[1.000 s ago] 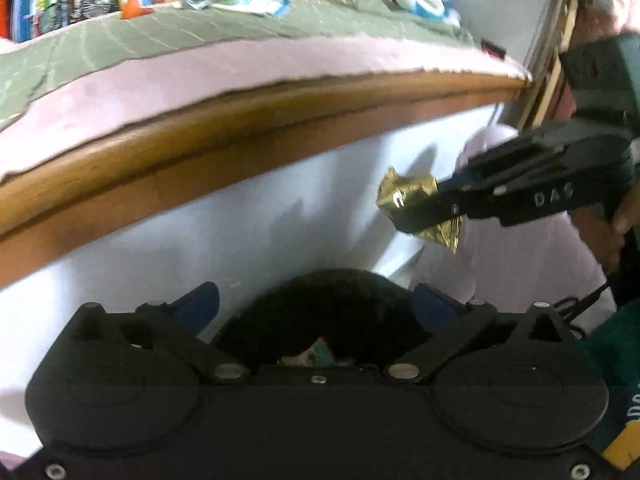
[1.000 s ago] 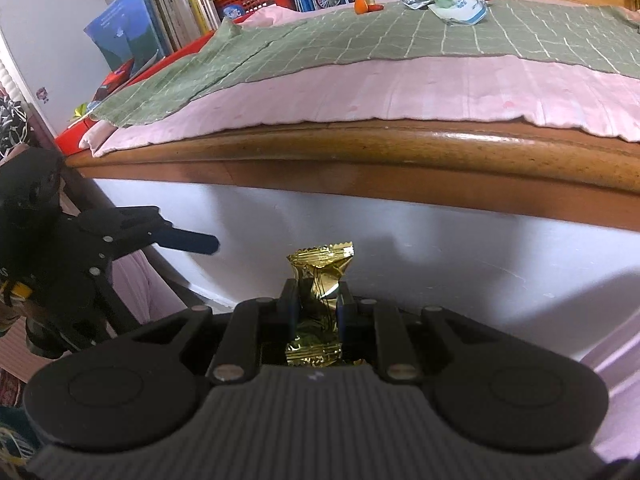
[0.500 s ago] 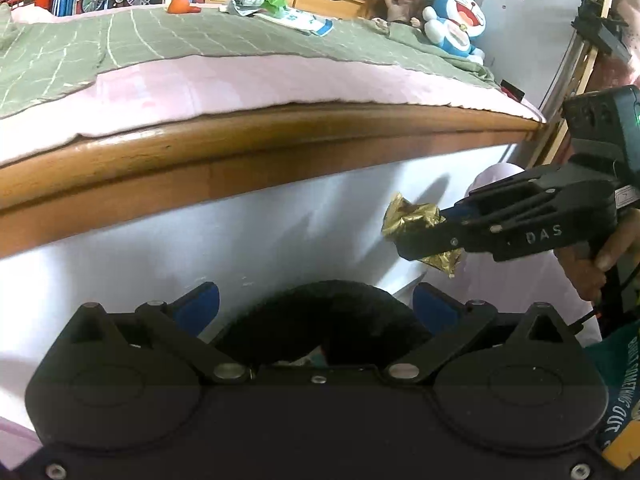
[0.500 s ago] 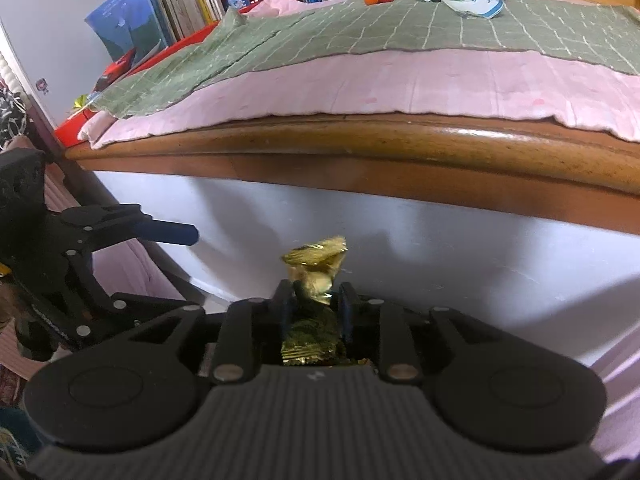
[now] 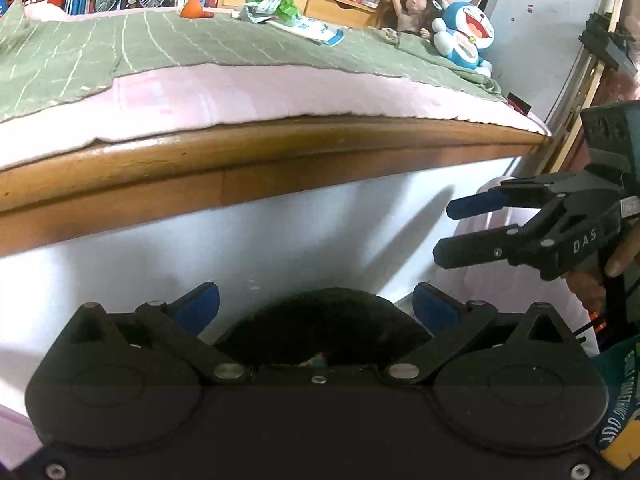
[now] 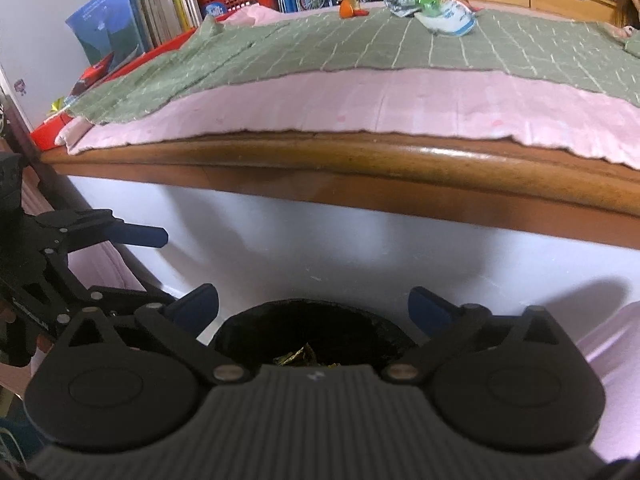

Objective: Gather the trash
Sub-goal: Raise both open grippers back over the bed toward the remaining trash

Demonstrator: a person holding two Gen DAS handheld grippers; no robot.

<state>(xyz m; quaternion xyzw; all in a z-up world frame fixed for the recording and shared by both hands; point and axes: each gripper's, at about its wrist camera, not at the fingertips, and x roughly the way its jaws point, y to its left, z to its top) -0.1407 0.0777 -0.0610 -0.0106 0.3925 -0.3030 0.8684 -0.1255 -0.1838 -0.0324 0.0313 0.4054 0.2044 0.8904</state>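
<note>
A black trash bag's mouth (image 6: 304,320) sits right below my right gripper (image 6: 312,306), which is open, its blue-tipped fingers spread wide. A crumpled gold wrapper (image 6: 296,358) lies inside the bag. In the left wrist view the same black bag (image 5: 320,320) shows between the spread fingers of my open left gripper (image 5: 316,304). The right gripper (image 5: 450,230) hovers at the right, held by a hand, with nothing in it. Green and white wrappers (image 6: 424,4) and an orange scrap (image 6: 347,7) lie at the far side of the bed.
A bed with a green checked blanket (image 6: 360,48), pink sheet (image 6: 360,104) and a wooden side rail (image 6: 360,160) fills the view ahead, with a white panel below. Bookshelves stand behind it. A doll (image 5: 412,4) and a blue plush toy (image 5: 466,36) sit at the bed's right end.
My right gripper opened and the gold wrapper dropped into the black bag. Both cameras now see more of the bed top.
</note>
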